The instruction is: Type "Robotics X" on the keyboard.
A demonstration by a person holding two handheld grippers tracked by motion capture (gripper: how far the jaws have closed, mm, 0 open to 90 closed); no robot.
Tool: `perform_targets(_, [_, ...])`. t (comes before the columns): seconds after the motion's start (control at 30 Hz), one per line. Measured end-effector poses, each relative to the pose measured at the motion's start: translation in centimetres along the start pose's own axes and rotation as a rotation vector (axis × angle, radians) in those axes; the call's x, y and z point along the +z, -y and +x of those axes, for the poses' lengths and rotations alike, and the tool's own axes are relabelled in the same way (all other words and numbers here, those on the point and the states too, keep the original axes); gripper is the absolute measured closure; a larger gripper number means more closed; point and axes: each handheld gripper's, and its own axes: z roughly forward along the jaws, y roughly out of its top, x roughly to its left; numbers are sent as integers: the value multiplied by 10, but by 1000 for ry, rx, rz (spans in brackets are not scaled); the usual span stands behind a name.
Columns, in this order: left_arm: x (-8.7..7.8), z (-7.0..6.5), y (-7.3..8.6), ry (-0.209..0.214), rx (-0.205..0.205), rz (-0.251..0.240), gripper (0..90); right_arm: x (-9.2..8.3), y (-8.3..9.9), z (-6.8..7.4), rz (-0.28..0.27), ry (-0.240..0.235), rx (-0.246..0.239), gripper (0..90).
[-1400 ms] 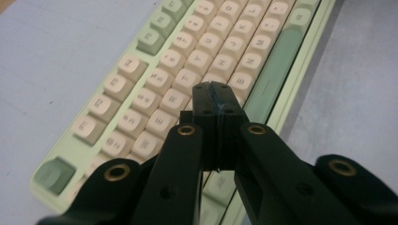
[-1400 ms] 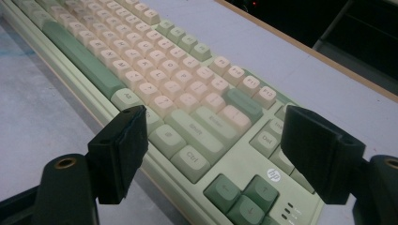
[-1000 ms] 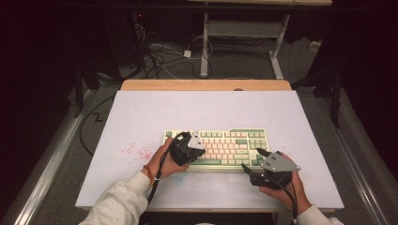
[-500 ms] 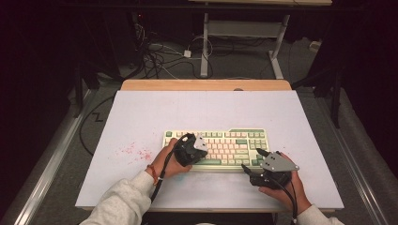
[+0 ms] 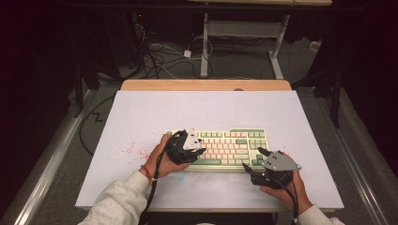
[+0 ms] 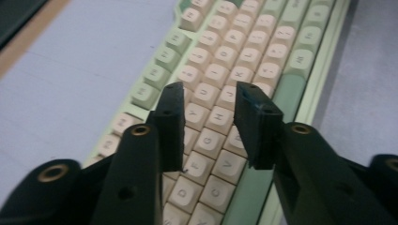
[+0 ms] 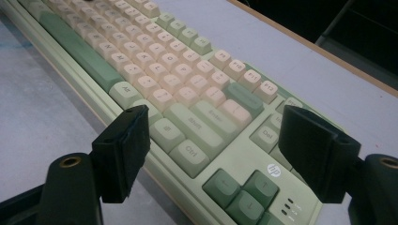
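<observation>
A pale green keyboard [image 5: 230, 145] with cream keys lies across the near middle of the white table [image 5: 206, 112]. My left gripper [image 5: 201, 149] hovers over its left end, held by a hand in a grey sleeve. In the left gripper view its jaws [image 6: 209, 93] have just been opening and stand apart above the letter keys [image 6: 225, 56], with nothing between them. At the keyboard's front right corner my right gripper [image 5: 252, 159] is open. In the right gripper view it [image 7: 218, 117] straddles the Ctrl and arrow-key corner of the keyboard [image 7: 178, 84], with its pads clear of it.
Red specks [image 5: 131, 151] mark the table left of the keyboard. A wooden strip [image 5: 206, 85] runs along the far edge. Beyond it are floor cables [image 5: 159, 54] and a metal stand [image 5: 244, 28]. Metal rails flank the table.
My left gripper has shifted slightly over the keyboard's left end. The right hand and gripper have kept still.
</observation>
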Motion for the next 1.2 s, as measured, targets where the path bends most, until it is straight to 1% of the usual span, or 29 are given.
perform_targets(0.07, [-8,0,4,-35,5,-31,413,0,0,-1,3,3,5,257])
perform_targets(0.13, [-15,0,9,-49,3,-55,320,0,0,-2,2,6,9,257])
perform_targets(0.2, [-22,0,15,-76,-1,-72,256,0,0,-3,3,5,16,256])
perform_targets(0.27, [-27,2,22,-72,-10,-79,211,-1,0,-4,1,5,21,257])
perform_targets(0.33, [-31,2,29,-107,-12,-77,196,-1,0,-4,1,4,23,256])
perform_targets(0.37, [-33,3,33,-105,-22,-76,194,-1,-1,-4,2,5,24,256])
perform_targets(0.4, [-35,3,36,-109,-21,-75,185,-1,-1,-4,2,7,25,256])
perform_targets(0.43, [-38,3,40,-129,-26,-78,178,-1,-1,-4,1,7,27,255])
perform_targets(0.5, [-44,4,49,-136,-37,-79,177,0,-1,-5,2,8,26,253])
perform_targets(0.57, [-49,6,59,-158,-57,-75,176,0,-2,-5,0,5,28,254])
perform_targets(0.67, [-55,7,76,-173,-102,-71,175,0,-3,-5,-2,0,28,262])
perform_targets(0.73, [-58,7,85,-171,-117,-56,176,0,-6,-6,-3,-6,34,286])
perform_targets(0.77, [-60,6,91,-176,-118,-39,176,1,-7,-7,-3,-8,33,298])
perform_targets(0.93, [-65,3,110,-182,-145,6,176,6,-19,-9,-19,-57,32,417])
perform_targets(1.0, [-66,2,113,-178,-153,12,176,10,-23,-9,-12,-63,30,471])
perform_targets(1.03, [-67,1,115,-173,-158,13,176,12,-26,-9,-7,-77,34,507])
perform_targets(1.1, [-68,0,117,-172,-155,22,176,16,-30,-9,8,-72,26,597])
perform_targets(1.17, [-68,0,118,-163,-164,19,177,20,-35,-11,16,-103,28,700])
perform_targets(1.2, [-68,0,119,-161,-167,24,177,22,-38,-11,24,-107,25,749])
